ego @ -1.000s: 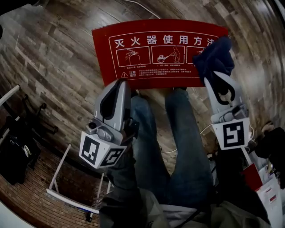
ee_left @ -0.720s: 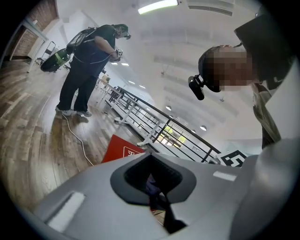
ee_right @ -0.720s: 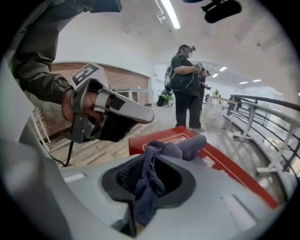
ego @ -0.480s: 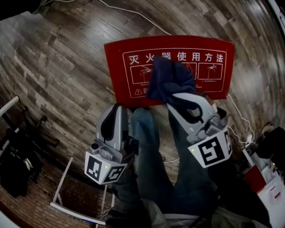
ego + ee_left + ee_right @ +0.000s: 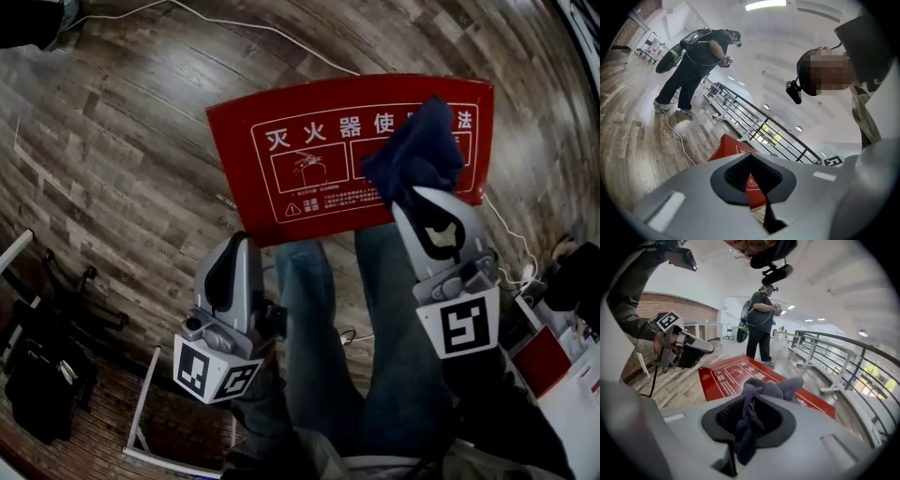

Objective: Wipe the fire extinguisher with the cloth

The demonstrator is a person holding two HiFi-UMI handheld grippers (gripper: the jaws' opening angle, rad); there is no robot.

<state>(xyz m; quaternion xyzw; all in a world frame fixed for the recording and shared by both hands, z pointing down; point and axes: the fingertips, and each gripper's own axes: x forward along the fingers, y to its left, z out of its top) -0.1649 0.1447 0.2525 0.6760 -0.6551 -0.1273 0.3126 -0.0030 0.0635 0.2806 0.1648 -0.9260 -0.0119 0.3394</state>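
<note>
Bunched in the right gripper's clamped jaws, the dark cloth hangs over the right half of the red fire extinguisher box. The box lies flat on the wood floor, in the upper middle of the head view. Its long axis runs left to right, so most of its face stretches leftward from the cloth. The left gripper, jaws together on nothing, sits below the box's lower left edge, farther off.

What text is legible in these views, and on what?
"灭火器使…法": white heading on the red panel; the cloth held in the right gripper covers the characters between.
Small print beside the warning triangle and under the pictograms: too small to read.
</note>
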